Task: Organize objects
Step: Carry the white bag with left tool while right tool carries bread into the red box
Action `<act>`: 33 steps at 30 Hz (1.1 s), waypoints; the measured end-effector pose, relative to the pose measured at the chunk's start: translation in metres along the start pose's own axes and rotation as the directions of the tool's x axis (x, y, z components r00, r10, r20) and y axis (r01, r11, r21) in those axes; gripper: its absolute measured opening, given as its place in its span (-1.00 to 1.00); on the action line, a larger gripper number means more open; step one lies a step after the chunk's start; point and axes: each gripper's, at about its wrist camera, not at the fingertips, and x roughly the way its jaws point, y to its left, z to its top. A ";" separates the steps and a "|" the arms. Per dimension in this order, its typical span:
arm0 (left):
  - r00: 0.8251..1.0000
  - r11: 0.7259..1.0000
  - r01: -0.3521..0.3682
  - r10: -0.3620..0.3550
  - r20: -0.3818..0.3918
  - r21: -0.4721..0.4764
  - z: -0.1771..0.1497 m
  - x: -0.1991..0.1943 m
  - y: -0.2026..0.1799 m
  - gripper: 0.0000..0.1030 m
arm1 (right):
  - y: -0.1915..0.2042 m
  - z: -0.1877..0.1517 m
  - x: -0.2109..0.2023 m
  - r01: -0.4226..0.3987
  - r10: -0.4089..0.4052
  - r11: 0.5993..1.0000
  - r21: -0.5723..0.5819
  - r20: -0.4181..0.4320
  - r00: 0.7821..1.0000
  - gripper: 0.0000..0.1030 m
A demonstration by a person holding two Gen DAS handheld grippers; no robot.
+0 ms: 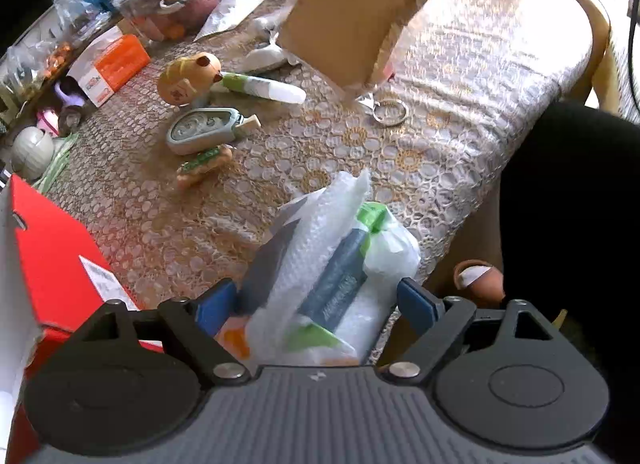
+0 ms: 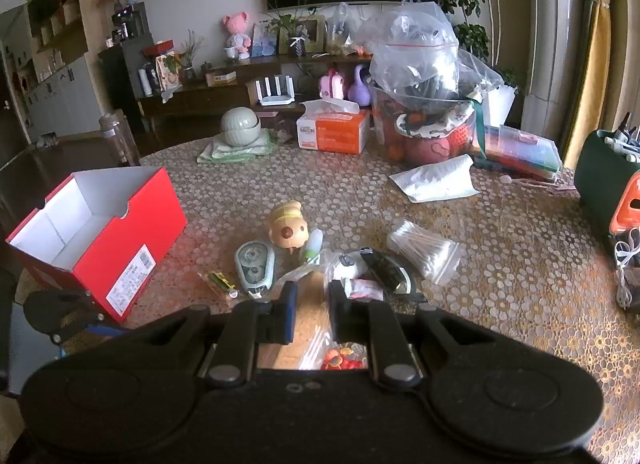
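My left gripper is shut on a bubble-wrapped package with green and grey print, held above the table's near edge beside the red box. My right gripper is shut on a brown cardboard-backed plastic packet, which hangs in the air in the left wrist view. The open red box stands at the left. On the lace cloth lie a round-headed toy figure, a green-capped tube, a grey-green tape dispenser and a small hot-dog toy.
A bag of cotton swabs, sunglasses, a key ring, a white pouch, an orange tissue box and a heap of plastic bags lie on the table. A green pen holder stands far right.
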 end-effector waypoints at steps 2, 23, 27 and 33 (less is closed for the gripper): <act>1.000 1.000 0.000 0.000 0.006 0.002 -0.001 0.002 -0.001 0.71 | 0.000 0.000 0.001 0.000 0.000 1.000 0.002 -0.004 1.000 -0.69; 0.981 0.912 -0.078 0.141 0.130 -0.403 -0.003 -0.054 0.029 -0.39 | 0.016 0.006 -0.009 -0.010 0.010 1.000 -0.008 -0.002 1.000 -0.69; 0.969 0.874 -0.085 0.184 0.163 -0.478 -0.002 -0.084 0.040 -0.39 | 0.026 0.015 -0.018 -0.031 0.031 0.999 -0.019 0.018 0.999 -0.69; 0.958 0.809 -0.112 0.241 0.153 -0.577 -0.008 -0.120 0.067 -0.38 | 0.051 0.037 -0.033 -0.081 0.085 0.996 -0.042 0.081 0.993 -0.69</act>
